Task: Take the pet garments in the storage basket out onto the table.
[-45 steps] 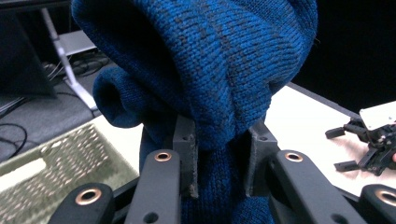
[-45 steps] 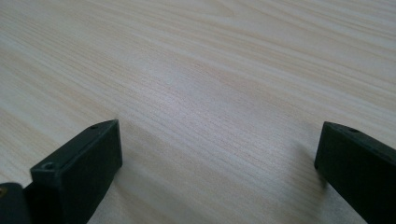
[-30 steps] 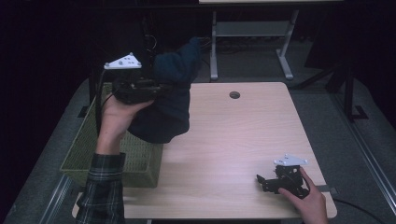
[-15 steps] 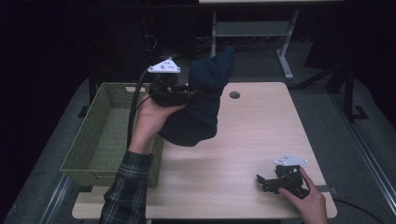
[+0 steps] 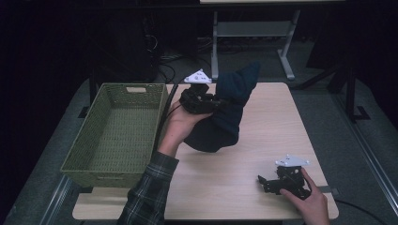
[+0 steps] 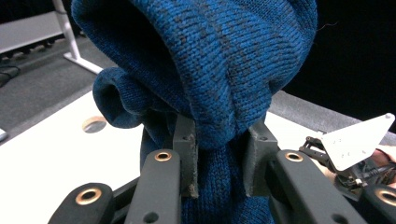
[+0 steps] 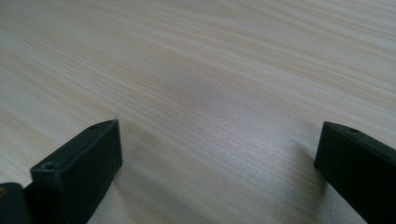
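Left gripper (image 5: pixel 220 104): raised above the table's middle, its jaws closed on a bunched fold of the blue knit garment (image 5: pixel 225 112); the grey three-cornered plate sits on top, a cable trailing toward the basket side.
Blue knit garment: hangs from the left gripper over the table (image 5: pixel 263 140), one end pointing up toward the far edge, the rounded bulk sagging below; whether its lowest part touches the wood cannot be told.
Close look (image 6: pixel 219 70): thick ribbed knit pinched between the two grey pads (image 6: pixel 187 154).
Right gripper (image 5: pixel 267 183): rests low at the table's near right corner, held in the right hand (image 5: pixel 309 199); jaws spread wide over bare wood.
Basket (image 5: pixel 117 136): green woven, at the table's left edge, well apart from the garment.
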Available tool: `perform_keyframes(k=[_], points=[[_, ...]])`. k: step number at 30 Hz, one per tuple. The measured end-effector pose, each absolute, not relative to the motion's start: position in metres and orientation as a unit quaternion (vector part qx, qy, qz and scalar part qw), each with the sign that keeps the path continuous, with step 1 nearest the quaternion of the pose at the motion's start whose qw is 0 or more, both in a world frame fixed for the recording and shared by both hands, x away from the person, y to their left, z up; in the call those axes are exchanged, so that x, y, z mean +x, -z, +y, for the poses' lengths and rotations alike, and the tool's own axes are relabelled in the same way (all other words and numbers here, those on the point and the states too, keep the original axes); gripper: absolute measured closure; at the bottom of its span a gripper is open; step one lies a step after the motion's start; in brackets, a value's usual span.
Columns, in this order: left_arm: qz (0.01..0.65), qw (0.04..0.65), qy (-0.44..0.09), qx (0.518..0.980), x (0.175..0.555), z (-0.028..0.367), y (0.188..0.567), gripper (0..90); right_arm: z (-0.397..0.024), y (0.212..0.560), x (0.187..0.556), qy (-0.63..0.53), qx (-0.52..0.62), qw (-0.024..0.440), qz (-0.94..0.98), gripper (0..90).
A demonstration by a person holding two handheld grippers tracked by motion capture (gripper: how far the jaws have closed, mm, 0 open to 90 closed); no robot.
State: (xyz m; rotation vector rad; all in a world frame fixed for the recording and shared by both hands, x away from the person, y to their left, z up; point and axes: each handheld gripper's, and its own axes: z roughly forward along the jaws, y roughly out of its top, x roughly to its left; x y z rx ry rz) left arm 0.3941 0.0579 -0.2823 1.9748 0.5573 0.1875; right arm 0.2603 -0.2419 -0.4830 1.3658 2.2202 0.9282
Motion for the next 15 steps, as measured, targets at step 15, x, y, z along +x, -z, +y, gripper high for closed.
perform_keyframes(k=[15], points=[[0.222, 0.489, -0.043, 0.843, 0.406, 0.009, 0.336, 70.4, -0.242, 0.483, 0.26, -0.33, 0.485, 0.186, 0.788, 0.5]])
